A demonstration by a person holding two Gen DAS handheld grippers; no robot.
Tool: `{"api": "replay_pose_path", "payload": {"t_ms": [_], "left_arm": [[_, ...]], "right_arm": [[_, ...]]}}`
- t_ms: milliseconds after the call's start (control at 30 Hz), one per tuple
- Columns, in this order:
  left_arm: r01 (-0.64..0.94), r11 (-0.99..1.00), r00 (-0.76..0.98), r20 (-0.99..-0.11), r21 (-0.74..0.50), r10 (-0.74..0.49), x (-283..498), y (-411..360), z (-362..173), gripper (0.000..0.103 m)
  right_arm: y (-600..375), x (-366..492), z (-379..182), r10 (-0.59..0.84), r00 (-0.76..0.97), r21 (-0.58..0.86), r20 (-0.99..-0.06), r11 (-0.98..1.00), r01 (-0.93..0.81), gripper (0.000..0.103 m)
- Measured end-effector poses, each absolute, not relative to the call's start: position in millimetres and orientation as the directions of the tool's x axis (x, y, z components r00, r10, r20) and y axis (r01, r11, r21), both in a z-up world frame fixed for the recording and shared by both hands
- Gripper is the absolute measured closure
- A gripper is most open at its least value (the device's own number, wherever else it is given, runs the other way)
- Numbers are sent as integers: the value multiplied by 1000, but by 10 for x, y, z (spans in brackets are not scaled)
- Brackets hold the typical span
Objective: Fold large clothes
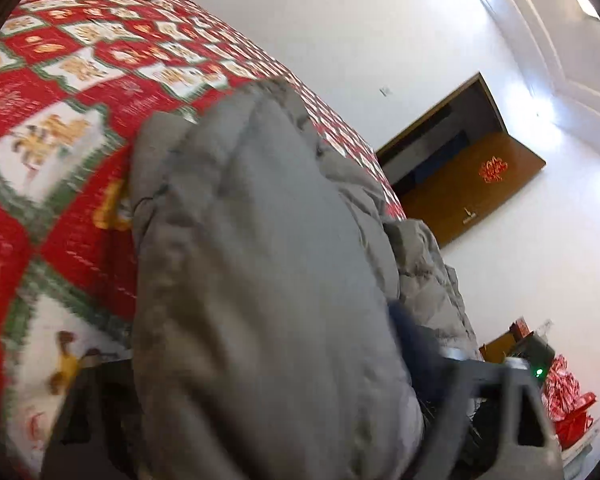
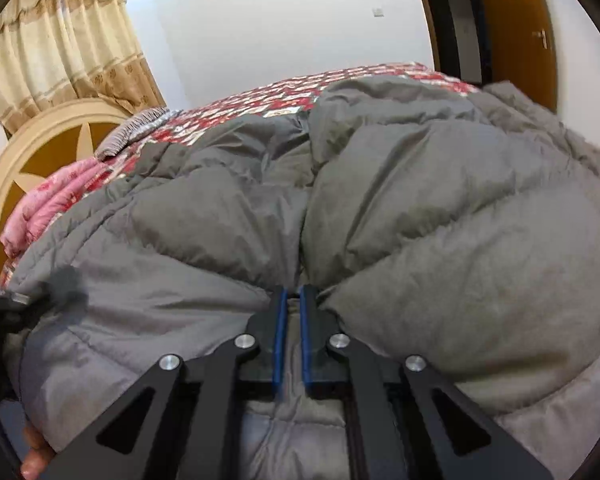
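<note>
Right gripper (image 2: pixel 293 294): jaws pressed almost together, pinching a seam fold of the grey puffer coat (image 2: pixel 380 200), which lies across the red patterned bedspread (image 1: pixel 60 80). Left gripper (image 1: pixel 260 420): jaws spread around the coat's near edge, contact blurred. Advice: secure both pinches, then lift evenly.

Your right tool (image 2: pixel 293 294) is matte black, with two narrow fingers lined in blue along their inner faces and four round silver pivot pins set across the angled link arms, each arm cut with a triangular slot. Your left tool (image 1: pixel 260 420) shows only as blurred dark grey arms with a silvery pin. A bare fingertip (image 2: pixel 34 462) peeks in at the lower left.
</note>
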State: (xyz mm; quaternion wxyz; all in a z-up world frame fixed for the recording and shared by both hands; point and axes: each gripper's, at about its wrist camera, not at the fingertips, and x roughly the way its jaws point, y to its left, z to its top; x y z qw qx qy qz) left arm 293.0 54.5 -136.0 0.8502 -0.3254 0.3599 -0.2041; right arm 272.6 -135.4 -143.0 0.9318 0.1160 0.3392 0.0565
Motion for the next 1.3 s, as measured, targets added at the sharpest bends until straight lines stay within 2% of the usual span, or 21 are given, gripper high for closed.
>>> {"api": "replay_pose_path", "payload": {"t_ms": [67,167,267,367,467,600,667,733,900,1033,1133,1300], "left_arm": [[118,679,648,-462,-725,-606,2981,547,-1374,52],[146,662,636,-443,-735,-632,3024,537,-1289,65],[182,655,633,-422,-734,-649,3008,551,-1123,73],[233,662,636,-403,-712,-658,2984,567,-887,76],[310,720,665,-400,-621,-630,2917,574,-543,76],[399,836,718,-440,-376,-540,2790,439,-111,75],[418,876,747,-458,-240,-482,2737,326,-14,75],[448,876,755,-449,-179,-478,2686,240,74,75],[508,860,765,-438,-39,-472,2633,-167,118,75],[546,829,766,-471,120,-437,2584,-699,-63,75],[561,778,783,-486,283,-387,2479,-1110,-228,74],[608,664,765,-545,436,-344,2302,-1683,-655,73]], "right_arm": [[-1408,2737,-1439,206,758,283,-619,959,-29,97],[-1442,2739,-1439,224,746,319,-628,948,-16,97],[-1533,2776,-1436,284,710,430,-644,902,29,97],[-1541,2781,-1459,372,674,548,-638,834,58,97],[-1386,2821,-1547,501,633,683,-590,727,61,97],[-864,2981,-1657,704,520,824,-485,566,3,97],[-742,3033,-1647,754,478,853,-450,522,-22,98],[-788,3005,-1496,741,489,829,-460,556,-61,90],[-1433,2680,-988,655,599,732,-461,662,-161,88],[-2210,2346,-859,527,693,679,-493,731,-73,86],[-2596,2081,-862,420,735,626,-532,780,7,86],[-2985,1734,-885,314,767,582,-560,807,95,85]]}}
